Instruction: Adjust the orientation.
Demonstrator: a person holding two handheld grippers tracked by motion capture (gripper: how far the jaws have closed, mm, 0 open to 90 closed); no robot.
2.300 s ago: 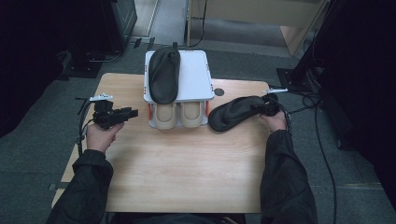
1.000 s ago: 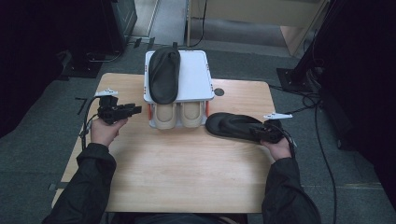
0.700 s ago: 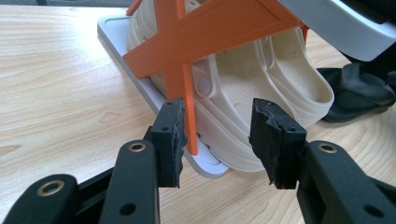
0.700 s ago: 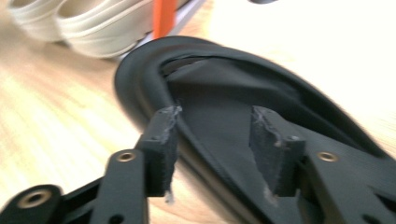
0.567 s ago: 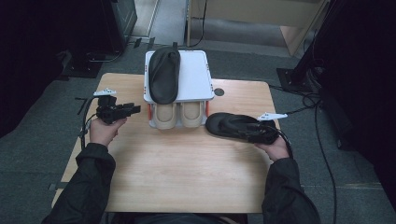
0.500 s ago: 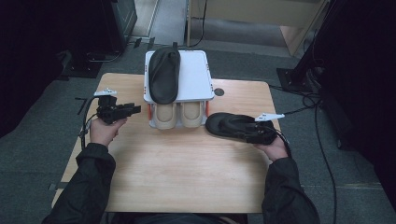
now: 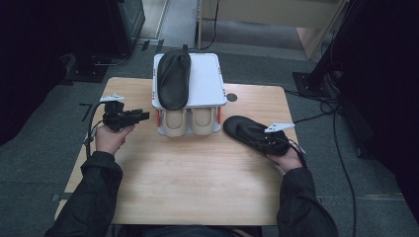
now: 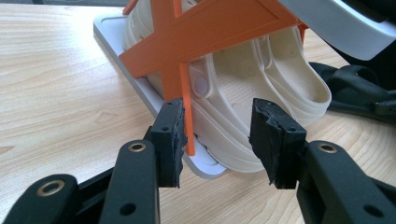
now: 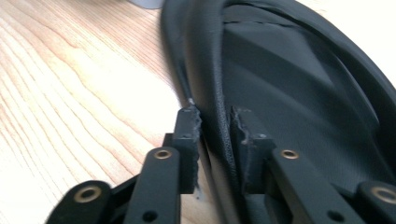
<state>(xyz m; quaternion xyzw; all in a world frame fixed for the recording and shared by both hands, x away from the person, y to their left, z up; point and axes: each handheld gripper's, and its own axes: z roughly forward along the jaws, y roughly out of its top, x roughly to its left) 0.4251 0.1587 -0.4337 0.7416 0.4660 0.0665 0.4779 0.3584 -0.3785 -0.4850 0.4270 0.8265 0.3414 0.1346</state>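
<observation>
A black shoe [image 7: 249,134] lies on the wooden table [image 7: 197,177], right of a small two-level rack [image 7: 207,84]. My right gripper [image 7: 271,143] sits at the shoe's near right end. In the right gripper view its jaws have just been closing, and the right gripper [image 9: 215,128] is shut on the black shoe's [image 9: 289,74] side rim. A second black shoe [image 7: 173,79] lies on the rack's white top, and a beige pair [image 7: 190,122] fills the lower shelf. My left gripper [image 7: 143,116] hovers open at the rack's left front corner, its jaws [image 8: 217,140] bracketing the beige pair [image 8: 233,88] without touching.
An orange cross brace [image 8: 201,32] spans the rack's side, close to the left gripper's jaws. A small dark disc [image 7: 231,98] lies on the table right of the rack. Cables [image 7: 336,123] trail off the table's right side over grey floor.
The right hand has come back toward the table's near edge, and the black shoe has swung and shifted nearer with it. The left hand has held still.
</observation>
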